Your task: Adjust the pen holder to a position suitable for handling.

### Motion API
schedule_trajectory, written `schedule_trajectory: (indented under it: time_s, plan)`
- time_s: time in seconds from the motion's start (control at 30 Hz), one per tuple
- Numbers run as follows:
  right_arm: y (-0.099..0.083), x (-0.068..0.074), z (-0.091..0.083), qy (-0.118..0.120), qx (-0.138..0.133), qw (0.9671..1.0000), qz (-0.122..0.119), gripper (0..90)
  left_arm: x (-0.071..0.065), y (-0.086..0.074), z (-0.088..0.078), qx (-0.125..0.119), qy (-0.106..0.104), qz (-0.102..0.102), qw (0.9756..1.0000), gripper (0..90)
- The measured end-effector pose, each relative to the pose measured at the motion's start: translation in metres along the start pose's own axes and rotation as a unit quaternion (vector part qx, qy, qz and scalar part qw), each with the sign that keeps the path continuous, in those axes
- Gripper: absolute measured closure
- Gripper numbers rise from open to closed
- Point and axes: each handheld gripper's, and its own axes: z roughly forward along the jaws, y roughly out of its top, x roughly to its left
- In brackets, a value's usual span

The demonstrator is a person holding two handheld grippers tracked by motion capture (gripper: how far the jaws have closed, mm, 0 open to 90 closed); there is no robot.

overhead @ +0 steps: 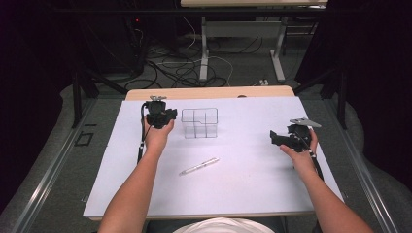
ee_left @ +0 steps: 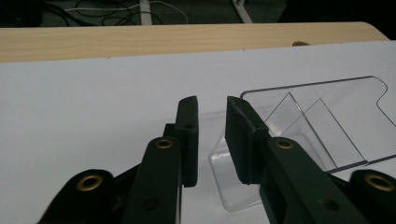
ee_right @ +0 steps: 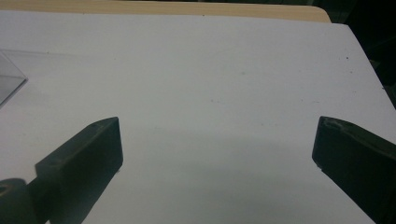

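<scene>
A clear plastic organizer [overhead: 199, 123] with inner dividers stands on the white sheet near the table's far side. My left gripper [overhead: 166, 116] is just left of it. In the left gripper view the jaws [ee_left: 211, 135] stand close together with a narrow gap, and the organizer's [ee_left: 317, 121] near left corner lies in and behind that gap; the pads do not visibly press on its wall. A white pen [overhead: 199, 166] lies loose in the middle of the sheet. My right gripper [overhead: 284, 138] rests at the right, its jaws [ee_right: 217, 144] wide open over bare sheet.
The white sheet [overhead: 243, 194] covers most of a wooden table [overhead: 209, 92]. Past the far edge are desk legs and tangled cables [overhead: 194, 68] on the floor. A corner of the organizer [ee_right: 9, 79] shows at the left of the right gripper view.
</scene>
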Motion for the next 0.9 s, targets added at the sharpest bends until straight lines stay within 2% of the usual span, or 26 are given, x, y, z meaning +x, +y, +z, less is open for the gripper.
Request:
schedule_trajectory:
  time_s: [0.27,0.37,0.7,0.9]
  plan:
    - [0.0,0.001,0.0,0.001,0.001,1.0,0.001,1.7,-0.007,-0.003,0.011,0.024,-0.008,-0.005,0.9997,81.0]
    - [-0.001,0.001,0.001,0.003,0.002,1.0,-0.001,1.8,-0.01,-0.004,0.014,0.032,-0.009,0.0,0.9994,81.4]
    - [-0.001,0.003,0.001,0.006,0.004,1.0,0.0,2.0,-0.014,-0.005,0.015,0.03,-0.009,0.005,0.9995,89.9]
    - [-0.002,0.004,0.003,0.007,0.007,0.9999,-0.003,2.2,-0.017,-0.006,0.016,0.032,-0.019,0.005,0.9993,89.9]
